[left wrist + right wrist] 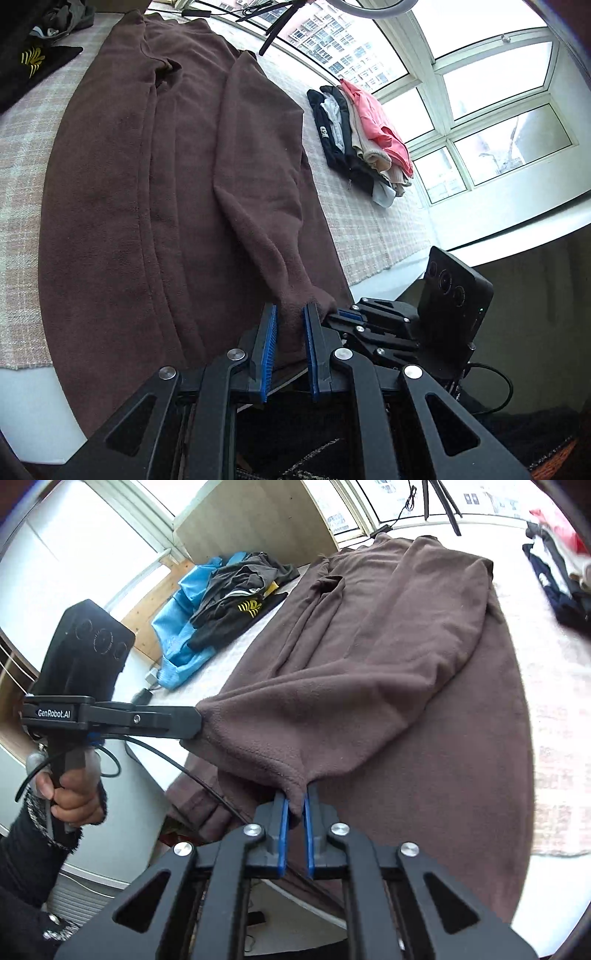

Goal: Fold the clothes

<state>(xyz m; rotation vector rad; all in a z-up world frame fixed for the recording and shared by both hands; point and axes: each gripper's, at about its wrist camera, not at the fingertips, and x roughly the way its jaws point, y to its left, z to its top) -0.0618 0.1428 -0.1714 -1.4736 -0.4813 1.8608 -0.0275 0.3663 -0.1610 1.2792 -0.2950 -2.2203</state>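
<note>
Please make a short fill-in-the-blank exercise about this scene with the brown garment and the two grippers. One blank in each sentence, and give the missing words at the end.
1. Both the left gripper and the right gripper are shut on the cuff of the brown garment's ____.
2. The top piece on the folded stack near the window is ____ in colour.
3. In the unfolded pile, a black piece with a yellow print lies on a ____ garment.

Missing words: sleeve; pink; blue
</note>
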